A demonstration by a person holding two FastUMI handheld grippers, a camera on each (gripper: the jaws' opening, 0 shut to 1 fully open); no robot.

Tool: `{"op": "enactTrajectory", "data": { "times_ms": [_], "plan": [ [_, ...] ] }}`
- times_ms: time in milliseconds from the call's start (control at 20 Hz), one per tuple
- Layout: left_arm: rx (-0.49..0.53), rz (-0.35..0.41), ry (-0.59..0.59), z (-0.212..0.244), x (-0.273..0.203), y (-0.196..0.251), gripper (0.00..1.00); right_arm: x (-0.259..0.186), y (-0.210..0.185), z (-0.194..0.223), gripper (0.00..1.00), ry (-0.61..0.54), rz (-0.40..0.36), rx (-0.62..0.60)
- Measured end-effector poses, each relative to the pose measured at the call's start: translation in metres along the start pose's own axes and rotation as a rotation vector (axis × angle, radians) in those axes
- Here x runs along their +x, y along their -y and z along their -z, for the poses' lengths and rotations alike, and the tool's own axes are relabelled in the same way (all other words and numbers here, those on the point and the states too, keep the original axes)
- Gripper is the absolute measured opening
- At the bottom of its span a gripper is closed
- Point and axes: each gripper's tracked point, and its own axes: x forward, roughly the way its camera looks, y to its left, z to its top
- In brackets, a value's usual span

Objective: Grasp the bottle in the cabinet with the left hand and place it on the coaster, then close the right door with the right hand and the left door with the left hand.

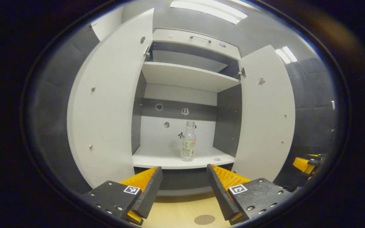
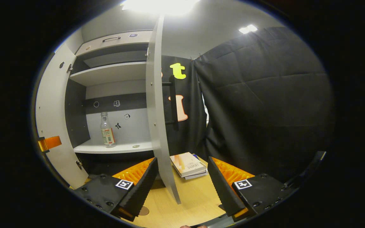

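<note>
On the lower shelf [image 1: 169,160] of the open cabinet [image 1: 198,39], the bottle [image 1: 188,141] stands upright, clear with a label round its lower half, a little right of the shelf's middle and close to the back panel. Going from left to right in the left gripper view: the left door [image 1: 106,110] is swung wide, then comes the cabinet's interior with its upper shelf [image 1: 185,76], then the right door [image 1: 265,110], also swung open. Below, the left gripper [image 1: 184,186] hangs in front of the shelf with its 2 fingers spread apart, nothing between them, well short of the bottle. A round coaster [image 1: 204,219] lies on the wooden table [image 1: 176,209] between the fingers.

Seen from the right gripper view, the right door's edge runs down between the spread fingers of the right gripper [image 2: 182,186], which pinch nothing. Right of that edge, a stack of books [image 2: 188,165] rests on the table.
</note>
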Motion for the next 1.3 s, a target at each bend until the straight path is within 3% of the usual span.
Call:
{"op": "enactTrajectory", "data": {
  "times_ms": [150, 200, 250, 600, 650, 1100, 1150, 1200, 1300],
  "plan": [
    [0.009, 0.005, -0.001, -0.009, 0.053, -0.002, 0.9, 0.011, 0.016, 0.002, 0.97, -0.014, -0.006, -0.017],
    [0.025, 0.007, 0.005, -0.014, 0.069, -0.001, 0.86, 0.014, 0.023, 0.005, 0.99, -0.025, -0.004, -0.017],
    [0.046, 0.008, 0.012, -0.019, 0.086, 0.0, 0.9, 0.02, 0.034, 0.009, 0.99, -0.034, 0.008, -0.014],
    [0.159, 0.021, 0.046, -0.045, 0.184, 0.021, 0.9, 0.089, 0.084, -0.001, 0.99, -0.028, 0.111, 0.031],
    [0.171, 0.021, 0.051, -0.048, 0.196, 0.023, 0.86, 0.097, 0.088, -0.004, 0.99, -0.023, 0.113, 0.026],
    [0.2, 0.01, 0.054, -0.047, 0.29, 0.021, 0.86, 0.142, 0.123, -0.011, 0.96, -0.032, 0.176, 0.026],
    [0.204, 0.007, 0.052, -0.046, 0.298, 0.019, 0.9, 0.146, 0.127, -0.011, 0.96, -0.042, 0.184, 0.043],
    [0.197, 0.005, 0.042, -0.043, 0.304, 0.018, 0.85, 0.15, 0.131, -0.011, 0.99, -0.046, 0.193, 0.059],
    [0.164, 0.004, 0.026, -0.036, 0.313, 0.013, 0.85, 0.151, 0.14, -0.011, 0.99, -0.043, 0.212, 0.07]
  ]
}}
